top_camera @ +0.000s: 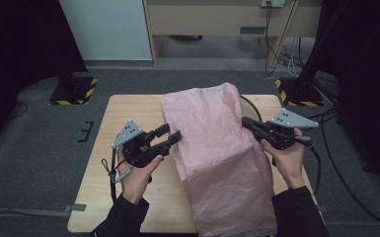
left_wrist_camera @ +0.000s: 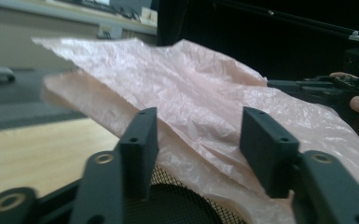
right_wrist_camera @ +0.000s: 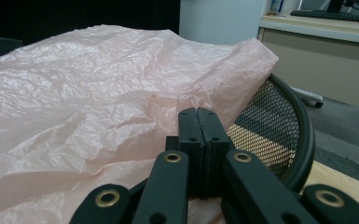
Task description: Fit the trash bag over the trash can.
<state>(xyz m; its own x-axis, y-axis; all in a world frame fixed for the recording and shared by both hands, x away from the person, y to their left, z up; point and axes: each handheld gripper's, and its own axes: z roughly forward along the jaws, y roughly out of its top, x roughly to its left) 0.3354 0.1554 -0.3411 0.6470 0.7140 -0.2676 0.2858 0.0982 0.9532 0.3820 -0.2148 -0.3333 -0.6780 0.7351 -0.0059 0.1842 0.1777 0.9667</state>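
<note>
Pictured from above: large pink plastic bag point(top_camera: 212, 158) draped lengthwise over a black mesh bin point(right_wrist_camera: 270, 135) on a small wooden table point(top_camera: 133, 106), trailing past the near edge. Right gripper point(top_camera: 249, 123) at the bag's right edge with jaws pressed together, apparently pinching a fold of film, though the pinched strip itself cannot be made out between the pads. Left gripper point(top_camera: 170, 137) just beside the bag's left edge, jaws spread, nothing between them; mesh rim visible below in the left gripper view. Likely trouble from here: thin crinkled film slipping out of the right pinch under any sideways pull, or tearing against the bin's rim; left jaws closing on air, or on one layer instead of both, given the loose edge; bin shifting or tipping on the table with nothing holding it down; hanging end dragging the whole sheet off toward the person. Counted: one pink bag, one mesh bin, one table, two grippers, two hands in dark sleeves
</note>
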